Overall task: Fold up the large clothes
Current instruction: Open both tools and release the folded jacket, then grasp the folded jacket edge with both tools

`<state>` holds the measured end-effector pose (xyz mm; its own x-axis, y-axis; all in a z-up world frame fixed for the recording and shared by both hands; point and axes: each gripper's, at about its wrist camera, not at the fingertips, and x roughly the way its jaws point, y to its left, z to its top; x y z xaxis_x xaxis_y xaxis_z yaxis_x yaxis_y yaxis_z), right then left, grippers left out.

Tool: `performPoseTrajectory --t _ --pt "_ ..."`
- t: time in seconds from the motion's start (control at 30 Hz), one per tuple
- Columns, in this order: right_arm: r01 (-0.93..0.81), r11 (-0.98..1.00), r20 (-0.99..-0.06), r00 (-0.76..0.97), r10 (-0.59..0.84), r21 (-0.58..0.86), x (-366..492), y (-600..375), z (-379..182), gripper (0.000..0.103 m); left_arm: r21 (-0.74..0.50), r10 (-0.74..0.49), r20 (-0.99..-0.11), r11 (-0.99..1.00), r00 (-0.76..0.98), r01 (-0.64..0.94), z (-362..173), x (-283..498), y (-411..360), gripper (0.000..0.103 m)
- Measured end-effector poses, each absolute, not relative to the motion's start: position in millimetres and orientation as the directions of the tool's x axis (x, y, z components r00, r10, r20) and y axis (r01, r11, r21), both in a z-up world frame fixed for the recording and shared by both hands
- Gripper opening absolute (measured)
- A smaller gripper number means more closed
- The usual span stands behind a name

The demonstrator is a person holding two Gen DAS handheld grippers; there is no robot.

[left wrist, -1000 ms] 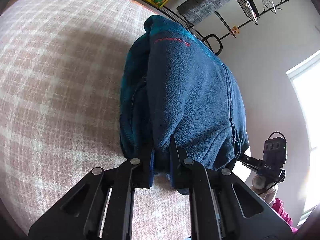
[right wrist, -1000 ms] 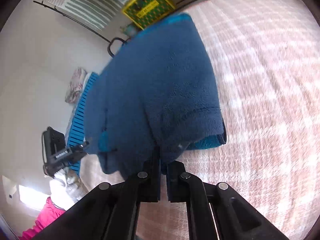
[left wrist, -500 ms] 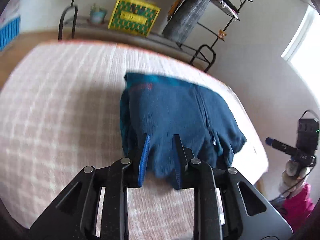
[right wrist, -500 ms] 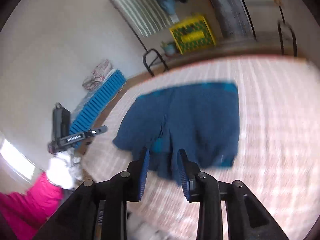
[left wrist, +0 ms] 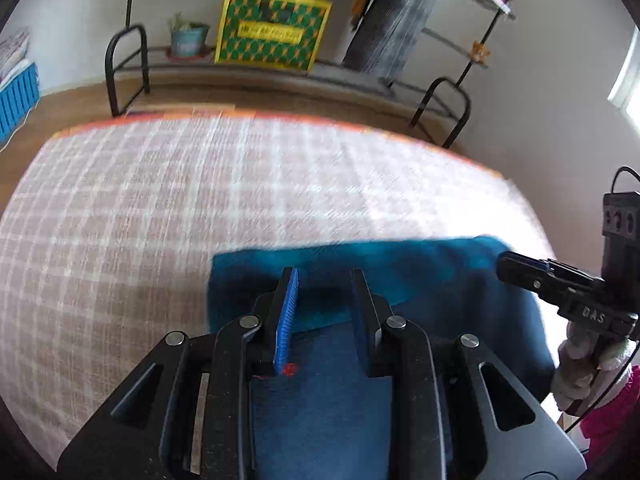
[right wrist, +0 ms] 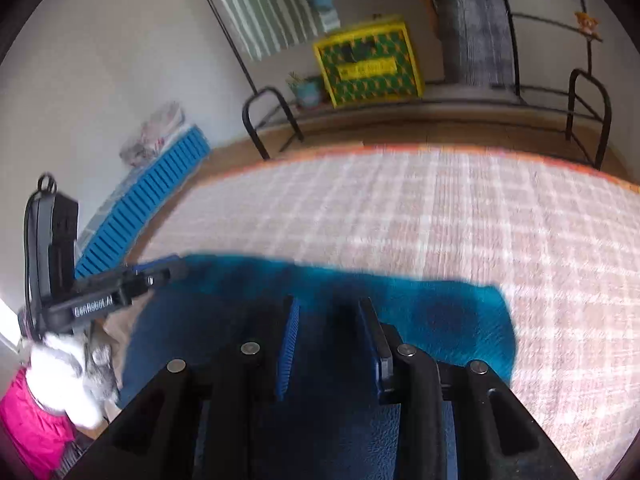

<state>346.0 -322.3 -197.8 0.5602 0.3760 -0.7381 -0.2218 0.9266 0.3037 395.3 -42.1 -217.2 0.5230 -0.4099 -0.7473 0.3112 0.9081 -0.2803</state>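
A folded dark blue fleece jacket [left wrist: 440,280] with a teal inner edge lies on the pink plaid cover [left wrist: 160,220], near its right side. In the left wrist view my left gripper [left wrist: 323,276] hovers over the fleece's near-left part; its jaws are opening, and nothing is pinched between the blue pads. The right gripper [left wrist: 506,266] reaches in from the right, above the fleece's far corner. Seen from the right wrist, the fleece [right wrist: 440,320] spreads under my right gripper [right wrist: 328,304], which is open and holds nothing. The left gripper [right wrist: 176,270] comes in from the left.
Beyond the cover's orange far edge stands a black metal clothes rack [left wrist: 124,64] with a yellow-green crate [left wrist: 272,28], a potted plant [left wrist: 188,36] and a hanging grey garment [left wrist: 396,16]. A blue slatted crate [right wrist: 152,208] lies on the floor at left. A person's gloved hand [left wrist: 580,364] holds the right gripper.
Both grippers let go of the fleece's near edge, opened, and lifted up and back. The fleece now lies flat and sits lower in both views, with more of the room showing.
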Motion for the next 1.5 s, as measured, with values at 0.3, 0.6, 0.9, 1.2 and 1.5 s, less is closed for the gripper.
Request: performPoseTrajectory --t 0.3,0.6,0.9,1.2,1.5 --pt "-0.235 0.944 -0.786 0.528 0.323 0.231 333.2 -315.9 -227.4 0.030 -0.389 -0.516 -0.702 0.855 0.491 0.343 -260.5 391.9 -6.7 0.026" --pt "-0.205 0.923 -0.764 0.518 0.384 0.325 257.4 -344.3 -204.8 0.032 -0.329 -0.515 -0.689 0.850 0.511 0.412 -222.7 309.6 -6.2 0.026" --pt "-0.138 0.928 -0.845 0.382 0.373 0.347 208.5 -364.5 -251.8 0.032 -0.319 -0.491 -0.751 0.855 0.441 0.409 -266.0 294.1 -2.4 0.028" --pt "-0.156 0.916 -0.713 0.585 0.386 0.368 173.9 -400.0 -200.4 0.051 -0.451 -0.561 -0.676 0.828 0.477 0.334 -239.0 275.0 45.3 0.048" --pt "-0.085 0.870 -0.646 0.636 0.422 0.485 224.2 -433.3 -212.7 0.091 -0.794 -0.747 -0.524 0.603 0.411 0.084 -261.4 347.1 99.0 0.080"
